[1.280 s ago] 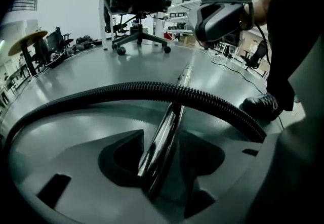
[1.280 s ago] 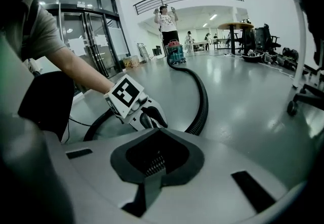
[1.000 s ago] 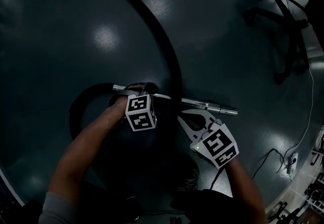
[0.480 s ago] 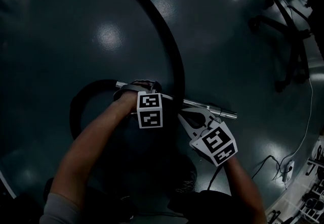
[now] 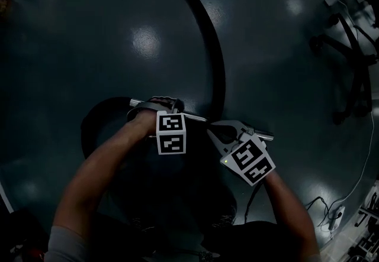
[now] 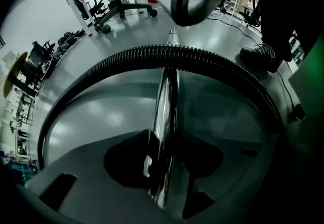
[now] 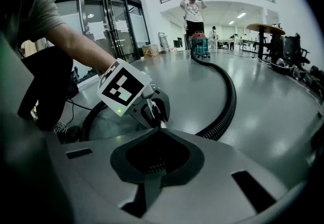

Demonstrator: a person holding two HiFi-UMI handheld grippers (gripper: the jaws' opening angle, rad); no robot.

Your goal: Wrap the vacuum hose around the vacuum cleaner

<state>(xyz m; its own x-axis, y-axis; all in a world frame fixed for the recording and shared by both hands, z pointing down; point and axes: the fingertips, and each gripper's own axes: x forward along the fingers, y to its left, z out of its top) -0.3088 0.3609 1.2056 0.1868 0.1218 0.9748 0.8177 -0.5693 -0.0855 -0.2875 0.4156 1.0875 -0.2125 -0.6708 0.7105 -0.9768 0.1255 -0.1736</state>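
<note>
A black ribbed hose [image 5: 207, 30] runs across the dark floor and loops by my hands. It ends in a chrome wand [image 5: 260, 134]. My left gripper [image 5: 160, 104] points steeply down. Its jaws have just been closing, and they are shut on the wand [image 6: 164, 101], which runs between them, with the hose [image 6: 202, 58] arching beyond. My right gripper [image 5: 212, 131] is shut with nothing in it, its tips right by the wand. In the right gripper view the left gripper [image 7: 152, 112] is just ahead. The hose [image 7: 228, 96] leads back to a teal vacuum cleaner [image 7: 199, 46] far off.
Office chairs [image 5: 349, 71] stand at the right. A cable and power strip [image 5: 337, 213] lie at the lower right. A shoe [image 6: 260, 56] is near the hose. A person [image 7: 194, 8] stands behind the vacuum cleaner, and a round table [image 7: 268, 28] with chairs is at the right.
My right gripper has moved up and left, closer to the wand, and now covers more of its free end. My left gripper has shifted a little right, still on the wand.
</note>
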